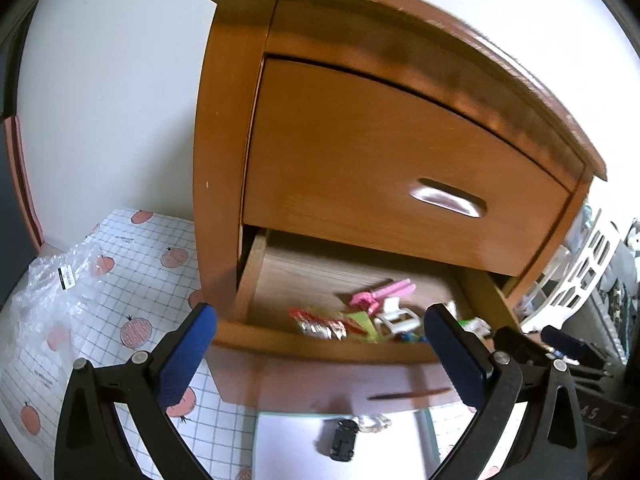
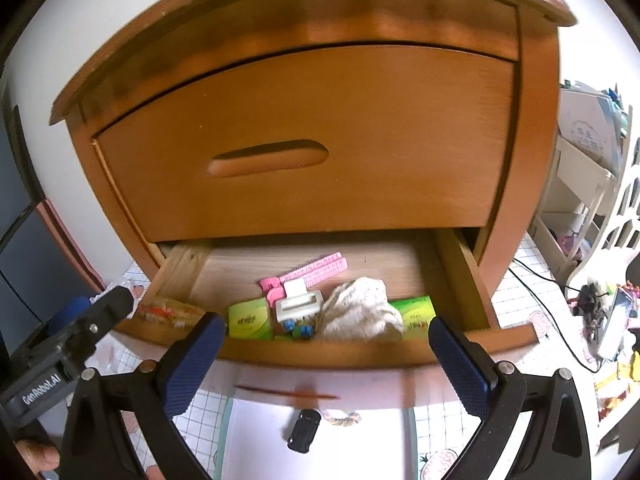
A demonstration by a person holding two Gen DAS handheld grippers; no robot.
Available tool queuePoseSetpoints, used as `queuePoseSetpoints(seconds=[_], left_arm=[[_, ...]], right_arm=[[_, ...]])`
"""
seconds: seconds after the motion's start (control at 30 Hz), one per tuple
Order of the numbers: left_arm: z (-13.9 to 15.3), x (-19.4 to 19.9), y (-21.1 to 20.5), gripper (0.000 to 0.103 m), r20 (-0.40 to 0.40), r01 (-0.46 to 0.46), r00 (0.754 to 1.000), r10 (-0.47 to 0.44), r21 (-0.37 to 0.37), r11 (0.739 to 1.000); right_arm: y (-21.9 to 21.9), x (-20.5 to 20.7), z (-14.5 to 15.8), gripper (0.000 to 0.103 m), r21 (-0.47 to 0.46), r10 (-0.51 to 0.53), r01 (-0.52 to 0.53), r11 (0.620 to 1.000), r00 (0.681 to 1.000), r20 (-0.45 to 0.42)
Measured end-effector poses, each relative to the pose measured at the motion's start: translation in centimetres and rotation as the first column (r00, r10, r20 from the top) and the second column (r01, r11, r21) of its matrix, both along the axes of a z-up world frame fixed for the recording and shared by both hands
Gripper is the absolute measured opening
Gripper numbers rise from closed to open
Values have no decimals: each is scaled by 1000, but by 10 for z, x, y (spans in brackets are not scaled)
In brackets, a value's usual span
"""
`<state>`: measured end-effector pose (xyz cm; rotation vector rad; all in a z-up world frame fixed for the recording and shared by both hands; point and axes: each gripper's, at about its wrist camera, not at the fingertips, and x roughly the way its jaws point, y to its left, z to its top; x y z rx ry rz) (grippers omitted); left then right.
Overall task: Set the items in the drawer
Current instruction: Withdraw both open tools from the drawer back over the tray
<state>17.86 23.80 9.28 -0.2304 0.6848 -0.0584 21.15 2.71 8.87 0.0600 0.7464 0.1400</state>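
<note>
Both the left gripper (image 1: 320, 324) and the right gripper (image 2: 326, 334) have fingers apart and hold nothing; only the right view shows the cream cloth (image 2: 362, 308) in the drawer (image 2: 344, 354).

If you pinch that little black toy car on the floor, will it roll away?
Probably, if nudged sideways. The small black toy car seems to sit on wheels on a smooth white sheet, so it could scoot. It looks light and rigid, so open tongs should hold its sides firmly. The beaded bracelet beside it might get dragged along.
</note>
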Motion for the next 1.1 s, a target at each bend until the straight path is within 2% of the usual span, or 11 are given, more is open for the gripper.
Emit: queuePoseSetpoints(seconds=[0.2, 0.4, 0.53, 0.67, 0.83, 1.1], left_arm=[[-10, -31, -9, 103, -9, 42, 999, -42, -12, 999], [-41, -49, -19, 103, -87, 71, 994, -72, -20, 997], [-67, -53, -30, 103, -148, 98, 984, -95, 12, 995], [-90, -56, -38, 103, -174, 117, 978, -112, 18, 993], [-116, -59, -40, 103, -203, 124, 971, -123, -10, 992], [-158, -61, -51, 103, -292, 138, 949, -122, 35, 990]], right_arm=[[-12, -31, -10, 103, 7, -1, 1, 1000, 1000, 4], [-24, -56, -36, 103, 3, -21, 22, 1000, 1000, -22], [-29, -60, -56, 103, 2, -35, 35, 999, 998, -57], [-35, -59, -80, 103, 7, -49, 50, 999, 994, -100], [-40, -56, -110, 103, 11, -59, 61, 998, 987, -148], [-48, -47, -154, 103, 22, -78, 84, 996, 973, -219]])
